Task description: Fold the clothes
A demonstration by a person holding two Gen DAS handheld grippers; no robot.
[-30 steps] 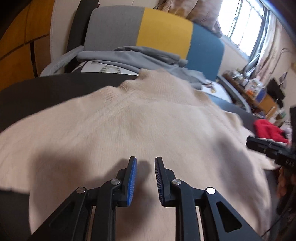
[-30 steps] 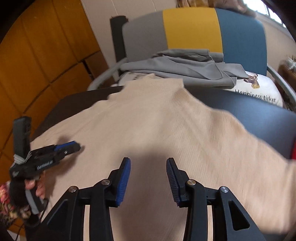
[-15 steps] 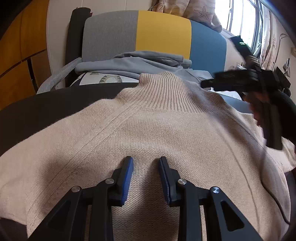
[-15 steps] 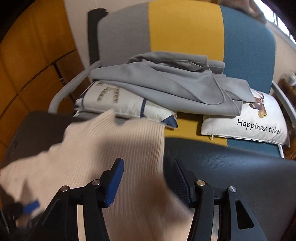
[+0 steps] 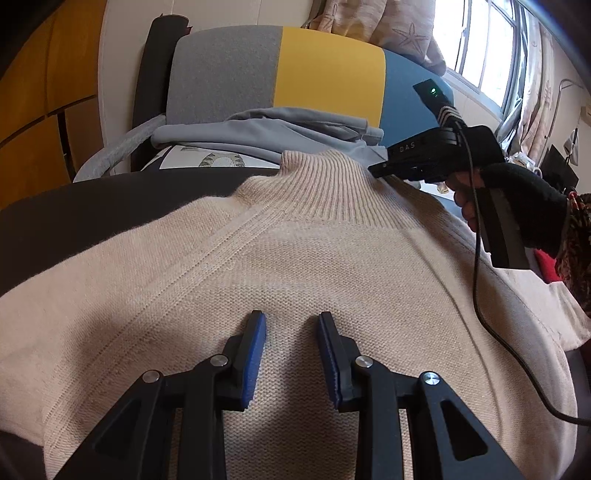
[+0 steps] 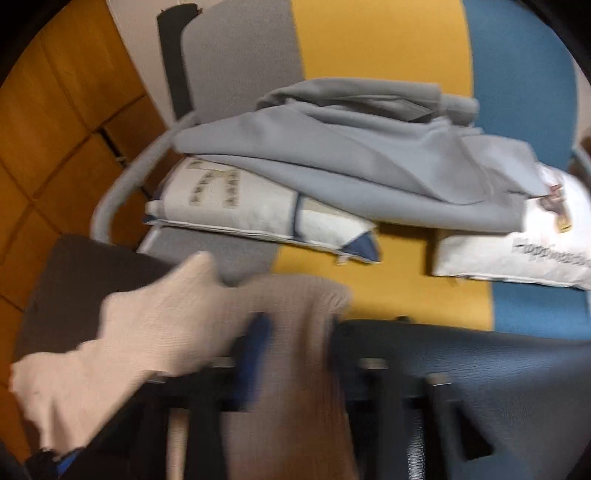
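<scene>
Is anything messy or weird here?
Nothing is broken or spilled. The grey garment is only a rumpled heap across the pillows on the chair. The beige sweater lies flat, but its ribbed collar is bunched where the right claw pinches it.

Striped grey, yellow and blue sofa (image 5: 328, 70), 2 printed cushions (image 6: 258, 210), window (image 5: 491, 48), starfish curtain (image 5: 399, 26)

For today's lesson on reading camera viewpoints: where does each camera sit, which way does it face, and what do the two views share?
Left wrist: on the left gripper, angled down over the beige knitted sweater; its open jaws and the gloved hand holding the right gripper show.
Right wrist: on the right gripper, blurred, its jaws around the sweater's ribbed collar.
Shared: the sweater and the grey-yellow-blue chair.
</scene>
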